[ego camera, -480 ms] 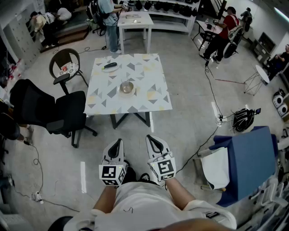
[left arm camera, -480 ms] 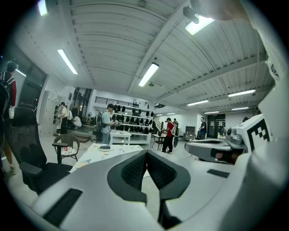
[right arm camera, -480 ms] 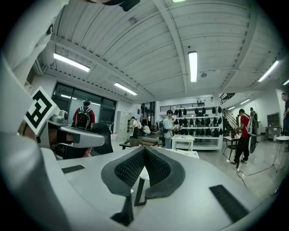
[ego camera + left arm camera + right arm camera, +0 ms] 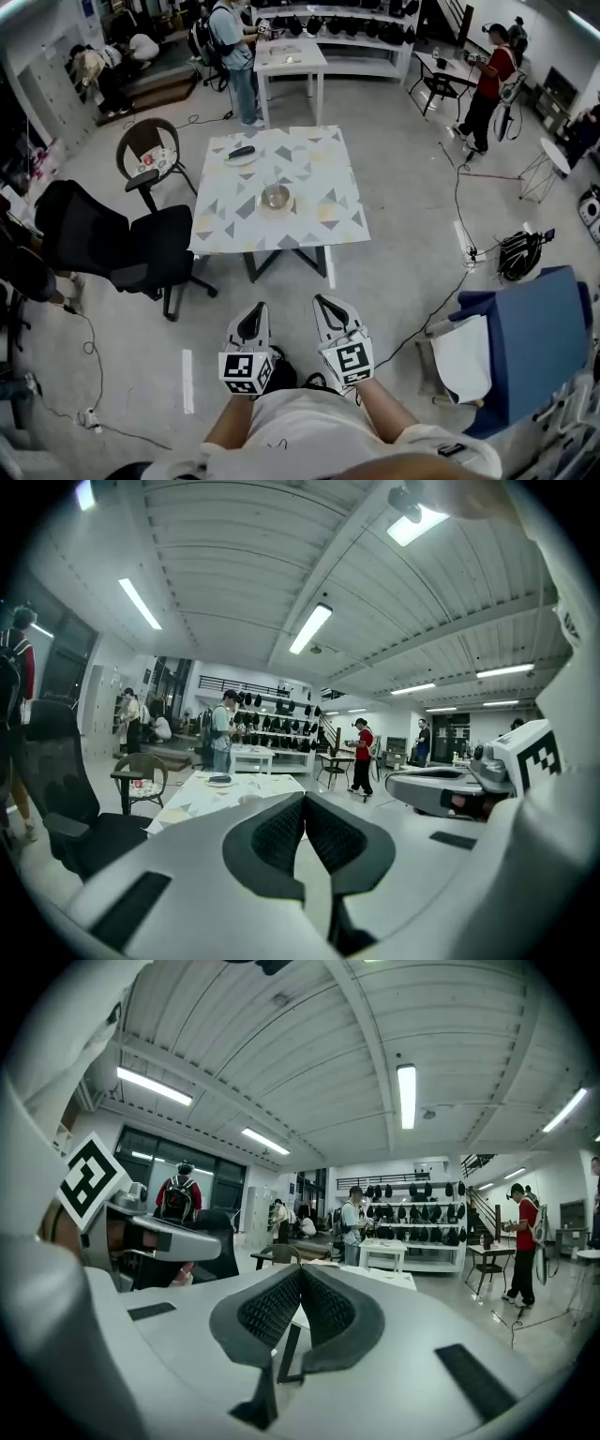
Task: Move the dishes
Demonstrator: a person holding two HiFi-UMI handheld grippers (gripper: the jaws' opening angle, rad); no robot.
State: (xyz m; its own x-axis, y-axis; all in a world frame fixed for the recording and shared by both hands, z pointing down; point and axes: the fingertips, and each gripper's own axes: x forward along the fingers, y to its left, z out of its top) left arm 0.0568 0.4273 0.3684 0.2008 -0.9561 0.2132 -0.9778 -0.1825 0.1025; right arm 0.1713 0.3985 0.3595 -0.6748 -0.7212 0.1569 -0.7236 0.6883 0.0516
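Left claw (image 4: 250,309): jaws pressed together, nothing held
Right claw (image 4: 324,302): jaws pressed together, nothing held
Round metal bowl (image 4: 276,197): centre of white triangle-patterned counter (image 4: 319,225), well beyond both claws
Small white plate (image 4: 241,154): counter's far left corner

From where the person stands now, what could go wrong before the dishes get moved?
1. The floor cable trails beside the feet on the right: a possible trip hazard.
2. The black office chair crowds the table's left edge.
3. The left gripper and right gripper are shut and empty; they need opening before reaching the bowl.
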